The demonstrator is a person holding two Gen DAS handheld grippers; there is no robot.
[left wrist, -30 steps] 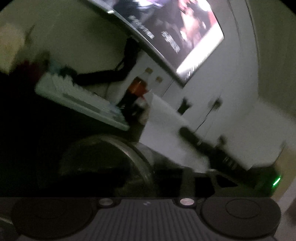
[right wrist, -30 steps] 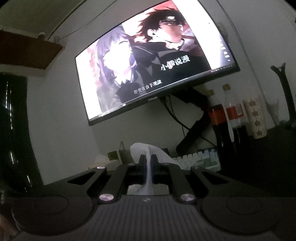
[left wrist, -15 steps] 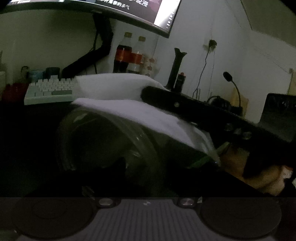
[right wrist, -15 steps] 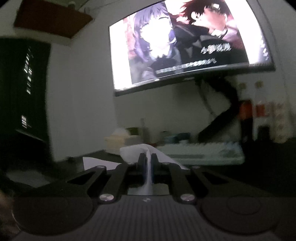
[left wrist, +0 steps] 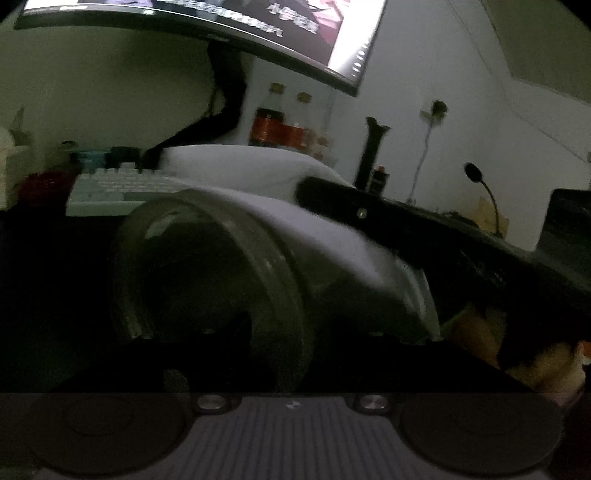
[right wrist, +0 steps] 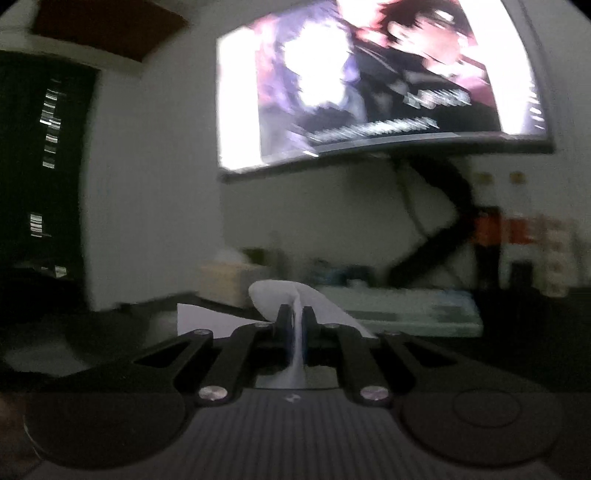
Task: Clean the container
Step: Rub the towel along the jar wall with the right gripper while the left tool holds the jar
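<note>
Since the earlier frame your left camera has swung level, so the clear plastic container (left wrist: pixel 229 280) now fills the middle of its view instead of sitting low under a tilted wall. You hold it on its side with its round open mouth turned toward the lens, right in front of your left gripper (left wrist: pixel 291 332). The jaws are lost in shadow behind it, and I cannot tell whether they are clamped on it. A white tissue (left wrist: pixel 280 192) lies draped over the top of the container, and your right gripper (left wrist: pixel 354 210) reaches in from the right, touching that tissue. Behind stand a white keyboard (left wrist: pixel 114 188), two cola bottles (left wrist: pixel 280 125), a monitor (left wrist: pixel 258 22) overhead and a desk microphone (left wrist: pixel 480 188).

From your right wrist, the right gripper (right wrist: pixel 295 317) has its jaws pressed together on the tissue (right wrist: pixel 280 295), which bulges out in front of the fingertips (right wrist: pixel 283 317). The container does not show here. The blurred monitor (right wrist: pixel 369 85) hangs above, with the keyboard (right wrist: pixel 399 306) and a tissue box (right wrist: pixel 236 284) on the desk beyond.
</note>
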